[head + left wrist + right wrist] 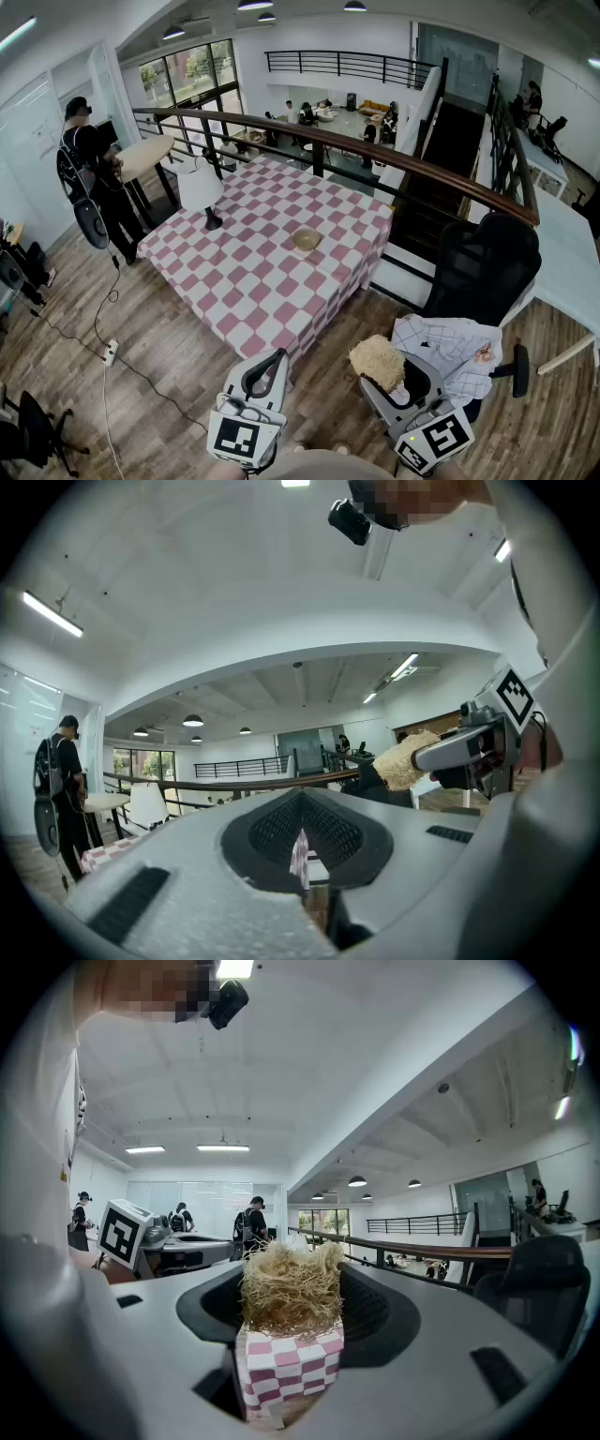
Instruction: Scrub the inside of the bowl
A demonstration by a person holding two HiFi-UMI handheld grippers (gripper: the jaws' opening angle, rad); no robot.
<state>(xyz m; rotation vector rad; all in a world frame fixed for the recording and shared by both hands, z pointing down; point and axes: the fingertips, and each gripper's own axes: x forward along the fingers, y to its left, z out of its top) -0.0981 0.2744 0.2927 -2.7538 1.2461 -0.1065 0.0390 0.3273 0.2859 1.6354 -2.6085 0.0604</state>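
In the head view, a small tan round bowl (306,239) sits upright on a square table draped in a pink-and-white checked cloth (242,281), with a white-shaded table lamp (201,189) standing well apart from it toward the far left corner. Both tools hover low in the picture, short of the table's near edge and well apart from the bowl. These are the left gripper (269,366) and, beside it, the right gripper (392,377), which carries a straw-coloured fibrous scrubbing pad (376,359). In the left gripper view, the jaws stand pressed together with nothing held; only a sliver of checked cloth shows past them. In the right gripper view, the jaws are clamped on the scrubbing pad, whose frayed top sticks out beyond the tips, and the table appears straight ahead. The step in hand looks like the approach. To do it well, bring the pad over the bowl, tip the right tool downward so the fibres reach the inner wall, and keep the clamp firm. Opening the left jaws to pin the rim would likely stop the light bowl from sliding on the cloth.
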